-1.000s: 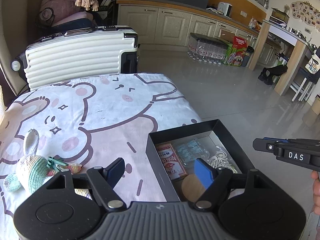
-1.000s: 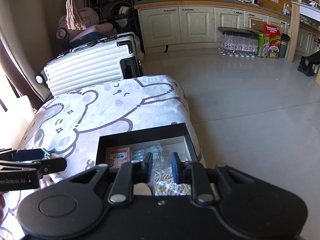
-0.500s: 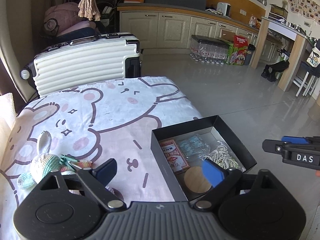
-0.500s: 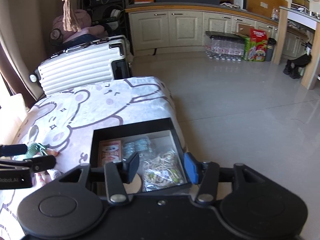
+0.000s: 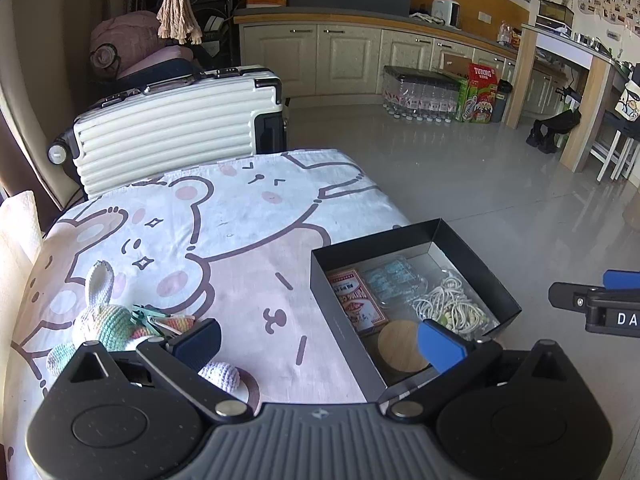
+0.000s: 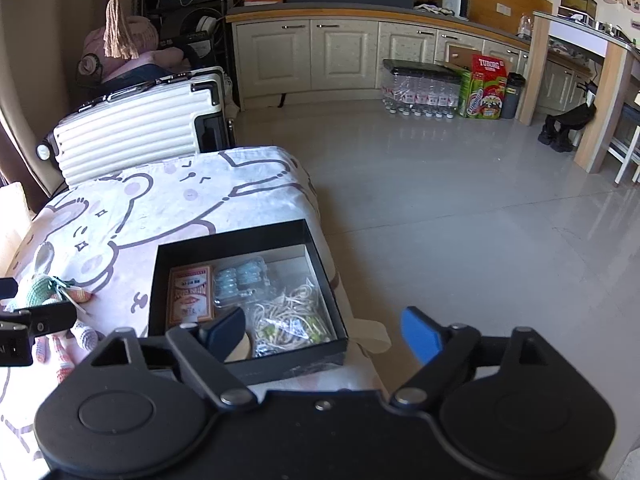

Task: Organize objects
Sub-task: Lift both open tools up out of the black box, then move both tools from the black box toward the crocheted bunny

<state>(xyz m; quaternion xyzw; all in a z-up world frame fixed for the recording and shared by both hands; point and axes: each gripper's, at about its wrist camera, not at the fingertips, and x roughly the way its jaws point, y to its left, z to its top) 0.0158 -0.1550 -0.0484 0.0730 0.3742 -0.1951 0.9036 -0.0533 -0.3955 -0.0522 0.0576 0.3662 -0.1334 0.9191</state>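
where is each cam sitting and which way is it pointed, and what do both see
Left wrist: rides the left gripper, facing forward over the bear-print cloth; own open fingers show, the right gripper pokes in at the right edge.
Right wrist: rides the right gripper, above the table's right edge, facing forward; own open fingers show, the left gripper at the left edge.
Shared: the black box, crochet bunny, white suitcase.

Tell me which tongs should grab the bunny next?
Probably the left tongs: they are open, with the pastel crocheted bunny just beside their left finger. The right tongs, also open, hang over the black cardboard box, farther away.
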